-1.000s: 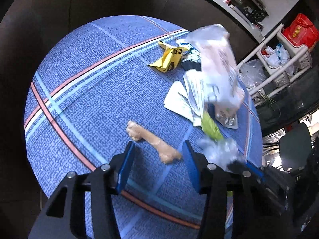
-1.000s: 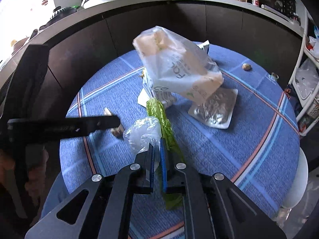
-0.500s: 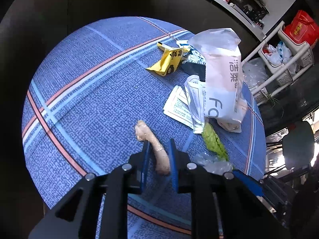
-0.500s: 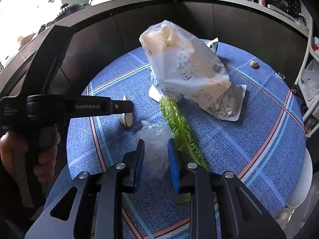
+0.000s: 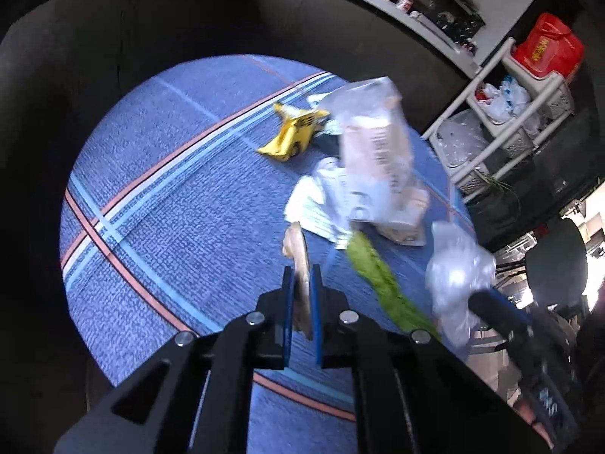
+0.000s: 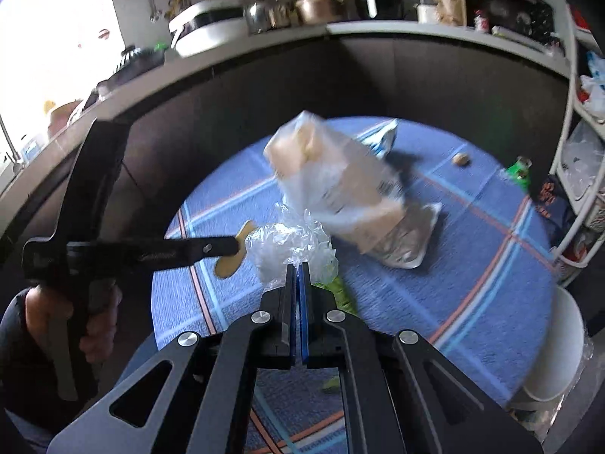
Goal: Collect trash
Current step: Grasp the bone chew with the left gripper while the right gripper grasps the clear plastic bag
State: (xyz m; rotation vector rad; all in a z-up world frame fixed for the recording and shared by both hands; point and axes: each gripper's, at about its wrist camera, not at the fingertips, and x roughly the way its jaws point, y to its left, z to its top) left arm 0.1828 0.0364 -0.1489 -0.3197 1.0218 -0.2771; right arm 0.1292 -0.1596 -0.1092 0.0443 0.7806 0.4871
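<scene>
Both tongs loaded: my left tongs [image 5: 301, 304] pinch ginger root [image 5: 298, 261] lengthwise, right tongs [image 6: 298, 283] pinch crumpled plastic wrap [image 6: 289, 242]; lettuce leaf [image 5: 382, 283] lies nearer right.

Dark curved counter [image 6: 378, 75], bright window [image 6: 56, 30]

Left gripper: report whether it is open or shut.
Shut on the ginger piece: the left gripper has both blue pads pressing its sides.
</scene>
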